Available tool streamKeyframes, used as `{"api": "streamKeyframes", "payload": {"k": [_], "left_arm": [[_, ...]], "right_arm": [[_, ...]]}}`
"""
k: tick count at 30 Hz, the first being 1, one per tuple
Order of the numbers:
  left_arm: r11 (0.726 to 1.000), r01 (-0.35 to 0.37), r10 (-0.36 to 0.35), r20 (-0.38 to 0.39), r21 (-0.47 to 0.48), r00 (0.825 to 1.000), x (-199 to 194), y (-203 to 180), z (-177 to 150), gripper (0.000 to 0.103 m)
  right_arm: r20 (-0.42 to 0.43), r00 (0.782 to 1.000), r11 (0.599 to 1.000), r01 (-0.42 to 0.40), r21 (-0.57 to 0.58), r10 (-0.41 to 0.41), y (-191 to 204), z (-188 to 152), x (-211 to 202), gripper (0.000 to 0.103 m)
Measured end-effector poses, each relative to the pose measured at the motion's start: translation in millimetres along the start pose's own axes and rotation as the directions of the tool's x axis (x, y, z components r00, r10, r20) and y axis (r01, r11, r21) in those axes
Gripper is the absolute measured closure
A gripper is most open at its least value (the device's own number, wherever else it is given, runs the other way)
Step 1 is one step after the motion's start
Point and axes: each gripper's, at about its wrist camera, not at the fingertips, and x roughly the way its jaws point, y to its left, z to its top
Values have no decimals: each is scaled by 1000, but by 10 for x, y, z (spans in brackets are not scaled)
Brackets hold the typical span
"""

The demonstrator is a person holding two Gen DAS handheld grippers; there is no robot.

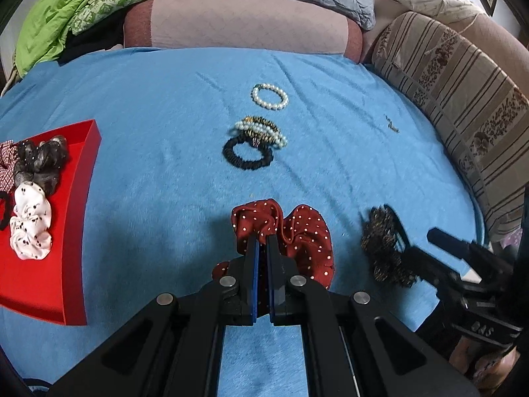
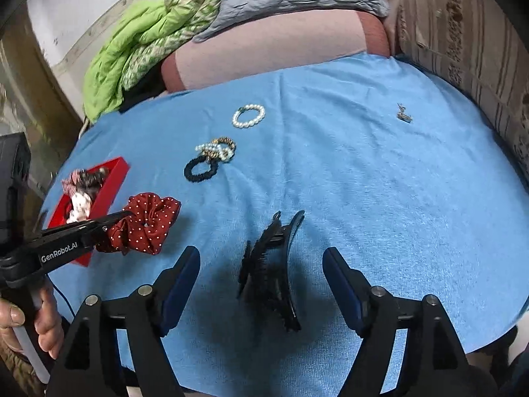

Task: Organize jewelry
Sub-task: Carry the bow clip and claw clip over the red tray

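1. The red polka-dot scrunchie (image 1: 297,235), low centre in the left wrist view, looks soft, light and bunchy; it should crush rather than slip, so pinching a gathered fold suits it; the left gripper (image 1: 263,241) is clamped on just such a fold.
2. The black hair claw (image 2: 271,271), lower centre of the right wrist view, looks stiff, glossy and toothed, likely slippery; across its spine seems safest; the right gripper (image 2: 261,264) stands wide apart around it, pads clear.
3. The red tray (image 1: 82,172) sits at left edge, holding other scrunchies; a pearl bracelet (image 1: 269,96) lies upper centre on the blue cloth (image 1: 148,99).
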Motion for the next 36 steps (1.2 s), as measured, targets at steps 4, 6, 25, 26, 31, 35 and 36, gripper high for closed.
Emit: {"api": "streamKeyframes", "payload": {"k": [4, 6, 25, 26, 31, 35, 36], "left_arm": [[1000, -18, 18, -14, 12, 1000, 53, -19, -76, 99], [1000, -25, 25, -14, 16, 1000, 50, -16, -105, 99], [991, -101, 114, 146, -89, 983, -905, 510, -276, 99], [989, -110, 125, 156, -103, 980, -968, 591, -286, 99], [969, -154, 190, 188, -191, 964, -1242, 1091, -351, 99], [952, -161, 216, 197, -260, 956, -1359, 1421, -422, 99], [948, -163, 221, 198, -272, 955, -1370, 1486, -446, 99]], "right_arm": [[-40, 998, 998, 54, -18, -55, 50, 29, 187, 24], [-50, 996, 996, 79, -31, -80, 74, 38, 273, 45], [2, 999, 994, -41, -103, 41, 663, 152, -113, 91], [0, 998, 992, -57, -115, 57, 752, 174, -134, 95], [9, 992, 974, -118, -194, 122, 1265, 272, -194, 102], [20, 992, 967, -119, -227, 127, 1523, 309, -111, 102], [12, 992, 966, -118, -230, 124, 1545, 303, -68, 102]]}}
